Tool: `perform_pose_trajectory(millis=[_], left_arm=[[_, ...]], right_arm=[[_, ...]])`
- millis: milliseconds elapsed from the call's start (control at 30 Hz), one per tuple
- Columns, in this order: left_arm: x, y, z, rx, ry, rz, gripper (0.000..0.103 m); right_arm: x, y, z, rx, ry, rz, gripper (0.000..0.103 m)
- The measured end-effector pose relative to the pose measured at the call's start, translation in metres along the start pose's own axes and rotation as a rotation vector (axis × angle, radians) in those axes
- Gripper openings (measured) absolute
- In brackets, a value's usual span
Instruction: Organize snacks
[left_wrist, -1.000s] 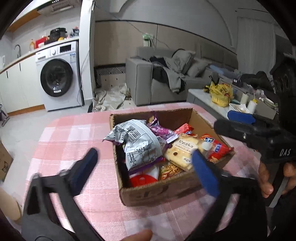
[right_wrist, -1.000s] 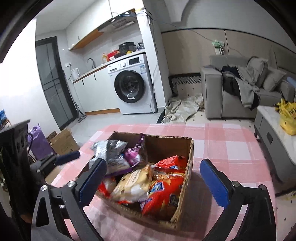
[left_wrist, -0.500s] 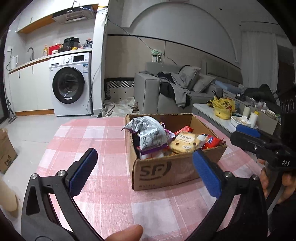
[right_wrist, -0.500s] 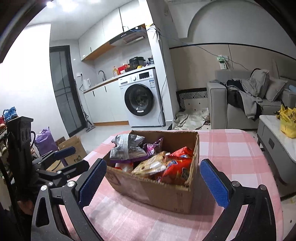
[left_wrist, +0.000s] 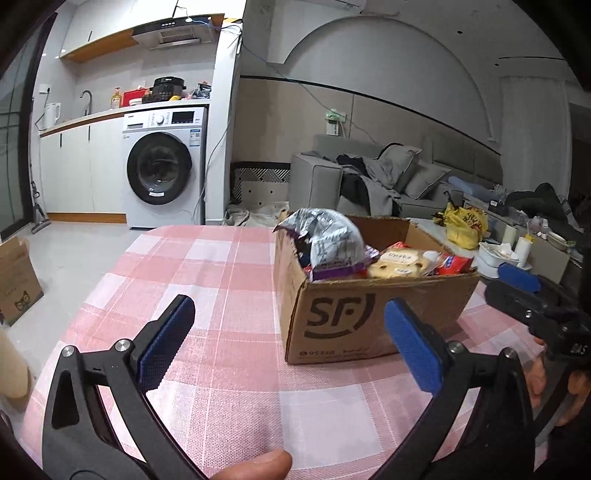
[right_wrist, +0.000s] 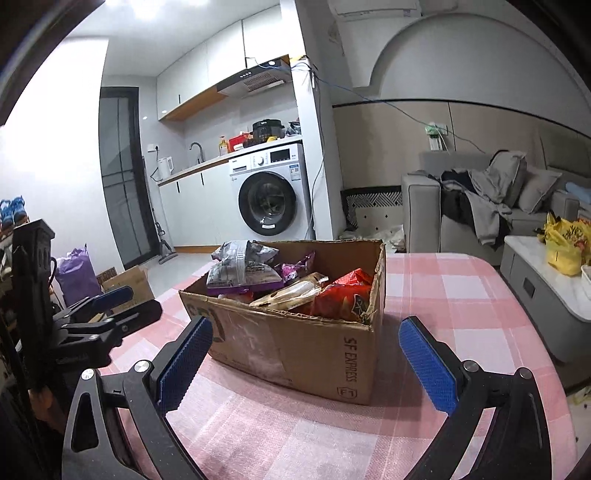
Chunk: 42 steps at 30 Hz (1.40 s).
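A cardboard box (left_wrist: 373, 317) printed with "SF" stands on the desk (left_wrist: 221, 288), which is covered in a pink and white checked cloth, and it is packed with snacks. A grey and white bag (left_wrist: 328, 236) rises above the box rim at the left, with a purple packet (right_wrist: 295, 267) behind it, a pale bread pack (left_wrist: 400, 264) in the middle and a red-orange bag (right_wrist: 347, 295) toward the right wall. The left hand-held gripper (left_wrist: 288, 345) hangs low over the cloth in front of the box with its blue pads spread wide and nothing between them. The right hand-held gripper (right_wrist: 304, 363) faces the box's near corner, its pads likewise wide apart and empty. A fingertip (left_wrist: 258, 467) shows at the bottom edge of the left view. Behind stand a washing machine (left_wrist: 164, 170) and a grey sofa (left_wrist: 369, 177).
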<state>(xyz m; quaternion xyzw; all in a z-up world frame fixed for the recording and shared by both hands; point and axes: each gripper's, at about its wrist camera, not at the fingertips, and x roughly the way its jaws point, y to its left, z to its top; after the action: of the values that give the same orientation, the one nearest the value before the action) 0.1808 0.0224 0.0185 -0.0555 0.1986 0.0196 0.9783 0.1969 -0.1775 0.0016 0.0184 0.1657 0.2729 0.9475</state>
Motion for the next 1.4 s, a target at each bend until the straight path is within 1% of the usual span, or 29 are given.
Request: perform_pose_trajectory(millis=[100, 267, 700, 1400], left_arm=[[0.006, -0.001, -0.004, 0.006, 0.007, 0.004, 0.102], [0.009, -0.005, -0.008, 0.015, -0.007, 0.001, 0.102], [0.002, -0.01, -0.012, 0.05, -0.038, -0.002, 0.102], [-0.001, -0.012, -0.011, 0.052, -0.045, -0.002, 0.102]], right_arm=[[0.002, 0.0, -0.005, -0.004, 0.003, 0.002, 0.103], [0.002, 0.0, -0.01, -0.003, -0.008, -0.001, 0.103], [-0.003, -0.004, -0.013, 0.017, -0.037, -0.019, 0.103], [-0.004, -0.004, -0.014, 0.013, -0.04, -0.019, 0.103]])
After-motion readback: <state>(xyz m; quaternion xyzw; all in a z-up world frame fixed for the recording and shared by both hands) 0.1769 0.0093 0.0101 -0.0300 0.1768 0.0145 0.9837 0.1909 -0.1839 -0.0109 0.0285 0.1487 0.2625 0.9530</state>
